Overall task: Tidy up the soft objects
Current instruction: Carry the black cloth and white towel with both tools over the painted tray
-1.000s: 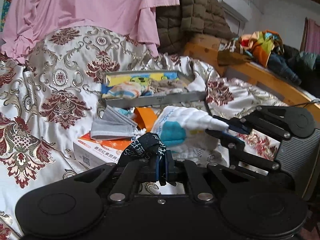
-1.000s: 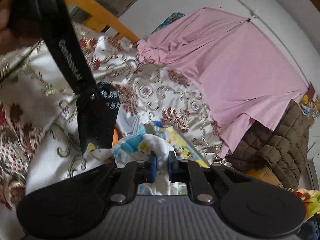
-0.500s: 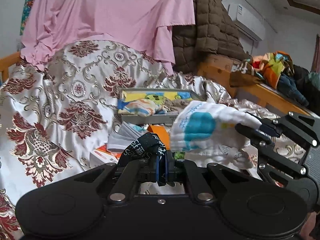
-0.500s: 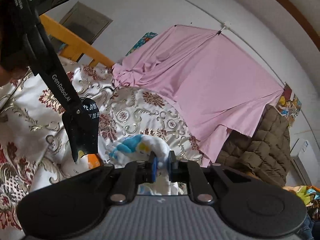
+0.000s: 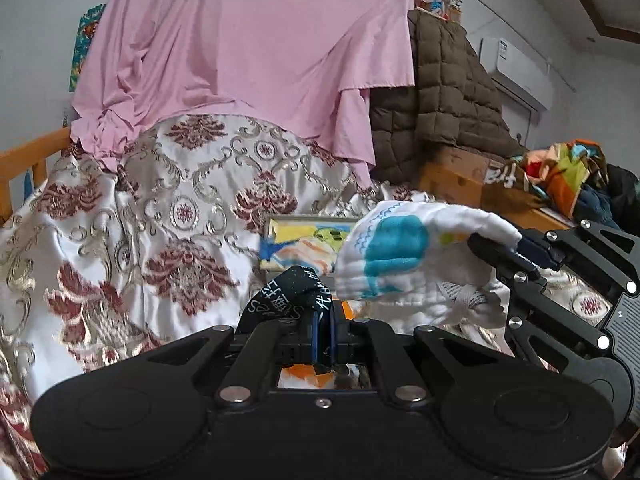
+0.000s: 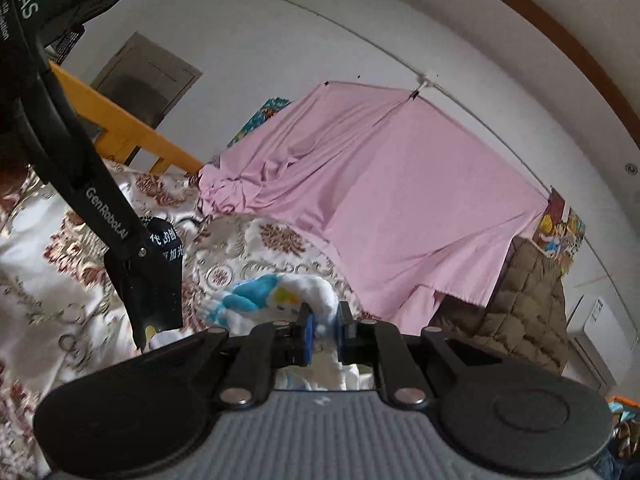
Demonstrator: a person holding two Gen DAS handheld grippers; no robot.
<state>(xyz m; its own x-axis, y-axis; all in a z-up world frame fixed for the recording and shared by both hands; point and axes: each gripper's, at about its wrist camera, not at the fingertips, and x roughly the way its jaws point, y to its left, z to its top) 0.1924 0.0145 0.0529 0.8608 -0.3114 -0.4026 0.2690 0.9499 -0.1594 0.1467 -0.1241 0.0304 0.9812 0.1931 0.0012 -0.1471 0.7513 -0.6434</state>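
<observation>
My left gripper (image 5: pixel 324 322) is shut on a black fabric piece with white characters (image 5: pixel 286 292), bunched just beyond its fingertips. My right gripper (image 6: pixel 325 325) is shut on a white cloth with blue and yellow print (image 6: pixel 272 292). In the left wrist view, that white cloth (image 5: pixel 400 256) hangs from the right gripper (image 5: pixel 514 250), lifted above the bed. In the right wrist view, the left gripper (image 6: pixel 138 320) reaches in from the upper left, and the black fabric (image 6: pixel 166 240) drapes around its tip. A metal tray (image 5: pixel 269 222) holding colourful cloths lies on the patterned bedspread (image 5: pixel 168 220) behind both.
A pink sheet (image 5: pixel 248 52) hangs at the back, with a brown quilted coat (image 5: pixel 448 100) beside it. A wooden bed rail (image 5: pixel 28 156) runs on the left. A heap of colourful clothes (image 5: pixel 568 172) sits on a wooden ledge at the right.
Both grippers have risen, each carrying its cloth. The grey mask and the box on the bed have dropped out of the left wrist view, and the tray now sits lower in it.
</observation>
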